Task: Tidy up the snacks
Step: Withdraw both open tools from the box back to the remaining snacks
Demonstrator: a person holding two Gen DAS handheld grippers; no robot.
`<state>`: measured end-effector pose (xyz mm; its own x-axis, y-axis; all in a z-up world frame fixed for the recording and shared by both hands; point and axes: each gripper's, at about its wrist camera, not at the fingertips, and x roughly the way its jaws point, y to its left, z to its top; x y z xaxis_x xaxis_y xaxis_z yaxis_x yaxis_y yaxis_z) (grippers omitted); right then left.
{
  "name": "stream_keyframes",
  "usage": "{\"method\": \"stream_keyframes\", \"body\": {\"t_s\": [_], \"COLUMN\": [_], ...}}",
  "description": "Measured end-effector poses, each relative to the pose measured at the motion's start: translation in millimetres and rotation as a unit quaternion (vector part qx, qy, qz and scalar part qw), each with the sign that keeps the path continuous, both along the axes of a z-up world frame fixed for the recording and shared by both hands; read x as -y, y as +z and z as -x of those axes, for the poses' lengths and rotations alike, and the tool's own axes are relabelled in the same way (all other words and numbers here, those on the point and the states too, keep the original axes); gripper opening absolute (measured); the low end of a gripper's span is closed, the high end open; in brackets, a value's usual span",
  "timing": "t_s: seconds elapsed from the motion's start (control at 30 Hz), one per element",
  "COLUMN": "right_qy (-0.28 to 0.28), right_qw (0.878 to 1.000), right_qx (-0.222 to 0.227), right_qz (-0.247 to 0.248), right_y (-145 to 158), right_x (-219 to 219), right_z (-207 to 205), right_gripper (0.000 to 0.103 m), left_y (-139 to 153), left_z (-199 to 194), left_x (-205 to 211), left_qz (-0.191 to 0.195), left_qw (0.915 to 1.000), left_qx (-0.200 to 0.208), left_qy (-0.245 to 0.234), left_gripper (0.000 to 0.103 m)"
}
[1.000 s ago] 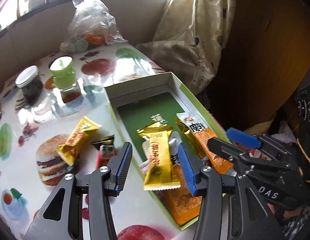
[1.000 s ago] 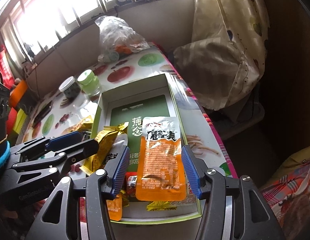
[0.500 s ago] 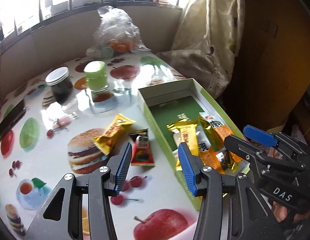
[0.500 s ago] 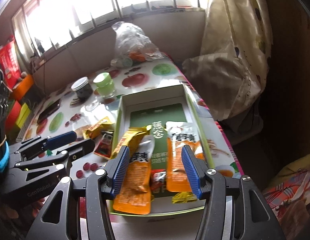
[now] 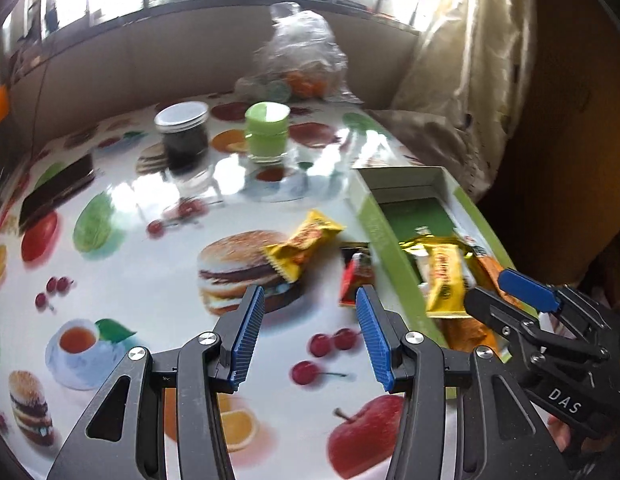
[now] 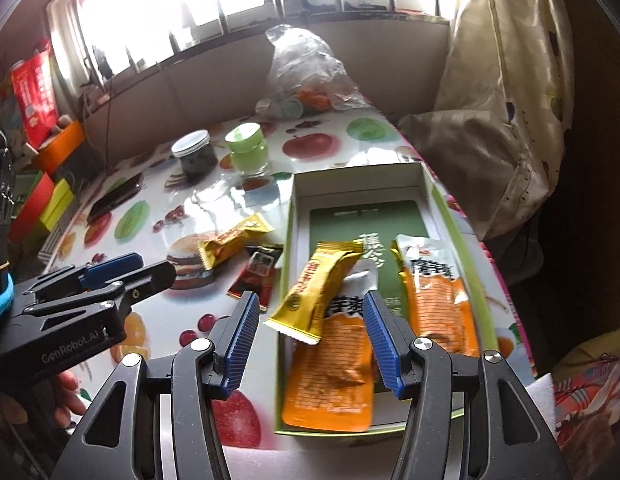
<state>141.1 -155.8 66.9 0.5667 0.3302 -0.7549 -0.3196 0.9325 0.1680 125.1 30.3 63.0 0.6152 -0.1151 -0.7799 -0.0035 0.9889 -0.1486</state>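
1. The table [image 5: 121,272] wears a glossy white cloth printed with burgers, apples, cherries and teacups, and carries everything else.
2. The box [image 6: 295,216], at about 3 o'clock in the left wrist view, is shallow and white inside with lime-green outer walls and a dark green printed floor; it lies flat near the table's right edge.
3. The orange pouches [image 6: 330,380] are the largest snacks: two flat packs with white tops bearing black characters, lying side by side in the near half of the box.
4. The yellow bar in the box [image 6: 314,296] has crimped ends and red lettering; it lies slanted across the left pouch, its lower end over the box's left wall.
5. The yellow bar on the table [image 5: 301,246] is the same sort, slightly crumpled, lying on the printed burger at 12 o'clock from the left gripper.
6. The red and black sachet [image 5: 356,276] is the smallest snack, flat on the cloth between that bar and the box.
7. The left gripper [image 5: 307,336] hangs above the cloth, blue pads apart, nothing between them.
8. The right gripper [image 6: 310,342] hangs over the box's near left corner, pads spread and gripping nothing.
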Motion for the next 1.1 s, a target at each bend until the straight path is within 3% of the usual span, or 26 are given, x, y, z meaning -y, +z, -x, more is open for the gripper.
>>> {"method": "stream_keyframes", "body": {"t_s": [0.3,0.6,0.87,0.93,1.1], "right_qy": [0.03,0.047,0.051,0.053,0.057], "right_qw": [0.999,0.998,0.996,0.994,0.992], "right_qx": [-0.003,-0.007,-0.01,-0.007,-0.004], "right_qz": [0.009,0.035,0.076,0.093,0.109], "right_y": [-14.1,-32.5,-46.2,-49.4,-54.3], "right_x": [-43.2,-73.8,-91.8,-96.8,-104.1], "right_z": [-13.0,-32.6,-44.1,-45.3,-49.4], "right_gripper": [0.053,0.035,0.031,0.025,0.02], "left_y": [-17.3,-29.1,-34.1,-35.1,-37.0], "left_z": [0.6,-2.0,-6.0,-7.3,-9.2], "left_x": [-39.5,-57.7,-66.9,-68.3,-70.0], "left_qz": [0.009,0.022,0.027,0.028,0.029], "left_qw": [0.9988,0.9979,0.9975,0.9974,0.9973], "left_qx": [-0.018,-0.028,-0.033,-0.034,-0.037], "left_qy": [0.046,0.055,0.057,0.057,0.056], "left_gripper": [0.049,0.049,0.049,0.049,0.049]}}
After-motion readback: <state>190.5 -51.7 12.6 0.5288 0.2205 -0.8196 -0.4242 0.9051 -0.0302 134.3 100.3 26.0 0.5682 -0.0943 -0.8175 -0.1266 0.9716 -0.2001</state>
